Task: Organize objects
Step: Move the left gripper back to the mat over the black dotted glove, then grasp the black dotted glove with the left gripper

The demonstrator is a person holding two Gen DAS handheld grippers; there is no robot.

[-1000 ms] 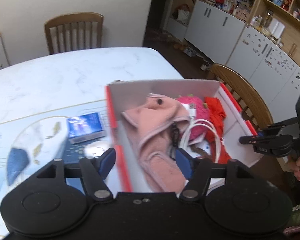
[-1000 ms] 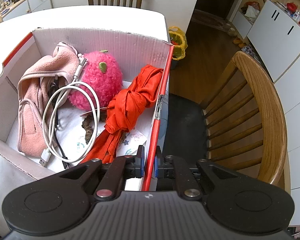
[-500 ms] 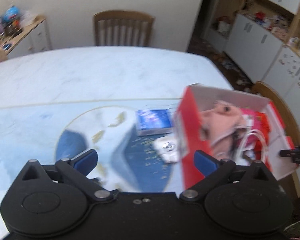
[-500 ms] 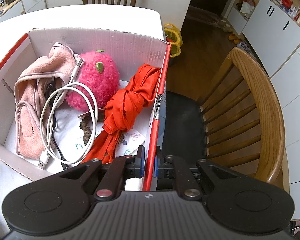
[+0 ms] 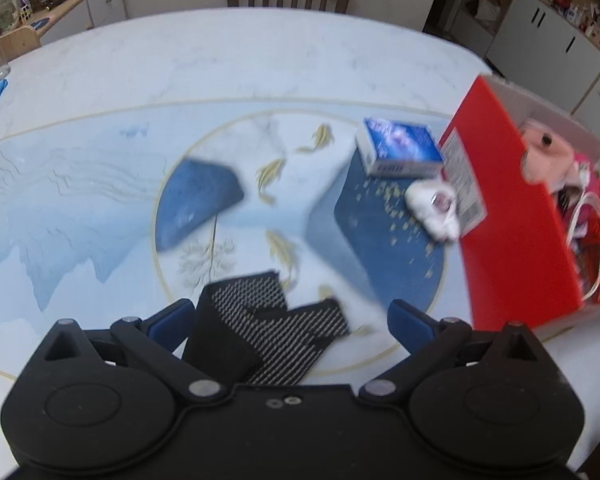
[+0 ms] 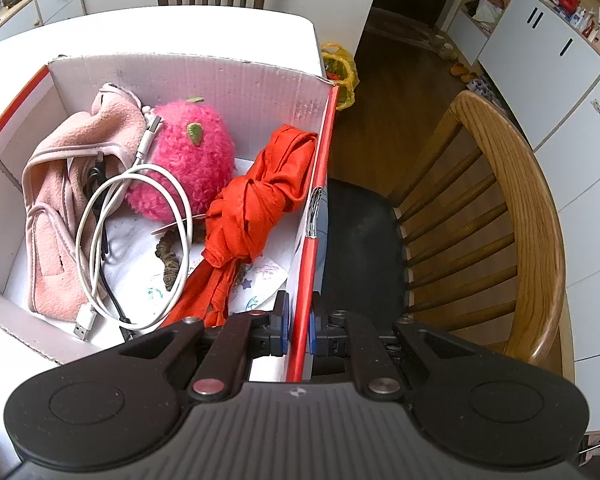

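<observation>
Below, a flat woven black strap (image 5: 260,332) lies folded on glossy table (image 5: 220,64).

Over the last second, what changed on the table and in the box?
The left hand-held gripper swung away from the red box to over the black patterned strap on the table, its jaws just opening wide, nothing gripped. The right hand-held gripper stayed clamped on the box wall; contents unmoved.

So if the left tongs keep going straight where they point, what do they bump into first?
Probably the black patterned band lying on the table. The left tongs are wide open and aimed down over it, though the blur makes depth uncertain.
</observation>
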